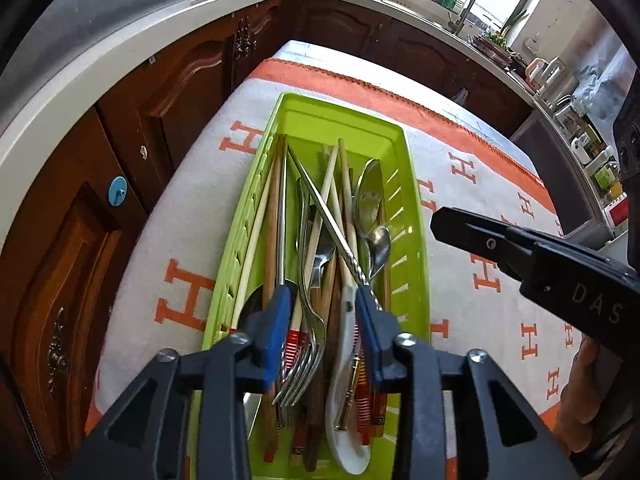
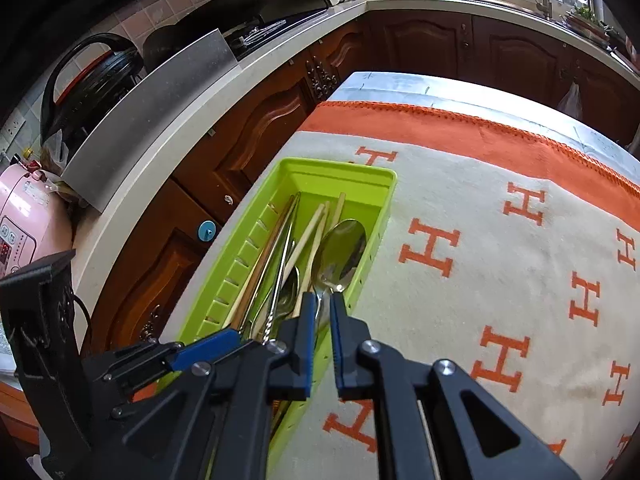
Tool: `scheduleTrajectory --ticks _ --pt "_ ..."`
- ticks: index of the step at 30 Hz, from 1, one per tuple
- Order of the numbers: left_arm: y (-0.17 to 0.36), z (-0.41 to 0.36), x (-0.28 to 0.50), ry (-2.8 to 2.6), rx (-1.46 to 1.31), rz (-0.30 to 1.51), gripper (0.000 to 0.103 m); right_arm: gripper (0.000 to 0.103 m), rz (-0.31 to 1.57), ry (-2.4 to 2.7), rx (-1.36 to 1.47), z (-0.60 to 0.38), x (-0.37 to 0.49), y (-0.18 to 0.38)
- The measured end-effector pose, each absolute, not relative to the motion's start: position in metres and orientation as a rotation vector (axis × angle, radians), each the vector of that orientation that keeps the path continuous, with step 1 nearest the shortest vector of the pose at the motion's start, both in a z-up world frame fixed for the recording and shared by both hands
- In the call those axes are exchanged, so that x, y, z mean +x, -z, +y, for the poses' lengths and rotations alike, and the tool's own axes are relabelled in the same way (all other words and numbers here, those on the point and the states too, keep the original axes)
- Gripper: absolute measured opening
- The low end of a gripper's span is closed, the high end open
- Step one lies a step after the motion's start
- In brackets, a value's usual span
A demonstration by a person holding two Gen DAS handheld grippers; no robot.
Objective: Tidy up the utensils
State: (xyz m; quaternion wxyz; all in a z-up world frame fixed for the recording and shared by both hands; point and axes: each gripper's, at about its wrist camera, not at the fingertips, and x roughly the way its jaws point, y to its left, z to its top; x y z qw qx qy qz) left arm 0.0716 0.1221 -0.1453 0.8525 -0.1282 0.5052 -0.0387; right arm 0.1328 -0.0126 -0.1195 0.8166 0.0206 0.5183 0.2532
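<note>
The left gripper (image 1: 322, 316) hung over the near end of the green tray (image 1: 412, 216), its blue pads (image 1: 278, 320) apart with nothing pressed between them; below the gap lay a fork (image 1: 308, 344), and just inside its right pad a white ceramic spoon (image 1: 346, 400) and a twisted metal rod (image 1: 340, 248). Ahead of it the tray held a jumble of chopsticks (image 1: 334, 192), wooden handles and two metal spoons (image 1: 370, 204), all lying lengthwise. The tray sat on a cream cloth (image 2: 480, 280) with orange H letters and an orange border. The right gripper (image 2: 322, 308) hovered at the tray's right wall, its pads (image 2: 307, 320) nearly together with only a thin slit between them; a large spoon (image 2: 344, 248) lay just ahead of its tips, the handle running toward that slit, though whether the pads touched it could not be told. To its left the other tool's blue finger reached into the tray. Beyond the cloth stood dark wooden cabinets (image 2: 248, 136) under a pale counter (image 2: 192, 112).
</note>
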Motion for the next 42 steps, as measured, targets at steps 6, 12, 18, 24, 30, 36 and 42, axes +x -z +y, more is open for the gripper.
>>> scheduleTrajectory --ticks 6,12,18,24,30,36,42 --pt "0.118 0.120 0.059 0.078 -0.218 1.002 0.078 0.008 1.102 -0.549 0.063 -0.021 0.122 0.112" --pt "0.099 0.114 0.048 0.079 -0.156 0.970 0.096 0.009 1.101 -0.533 0.100 -0.039 0.109 0.107" --pt "0.089 0.104 0.037 0.086 -0.134 0.965 0.102 0.012 1.100 -0.490 0.122 -0.063 0.098 0.103" --pt "0.088 0.097 0.031 0.098 -0.139 0.989 0.102 0.012 1.097 -0.443 0.124 -0.087 0.080 0.099" --pt "0.090 0.082 0.027 0.107 -0.144 1.023 0.102 0.016 1.127 -0.388 0.129 -0.114 0.059 0.101" --pt "0.079 0.055 0.024 0.136 -0.098 1.026 0.102 0.019 1.108 -0.360 0.148 -0.138 0.043 0.087" --pt "0.051 0.033 0.021 0.140 -0.068 0.980 0.102 0.027 1.059 -0.350 0.177 -0.155 0.032 0.061"
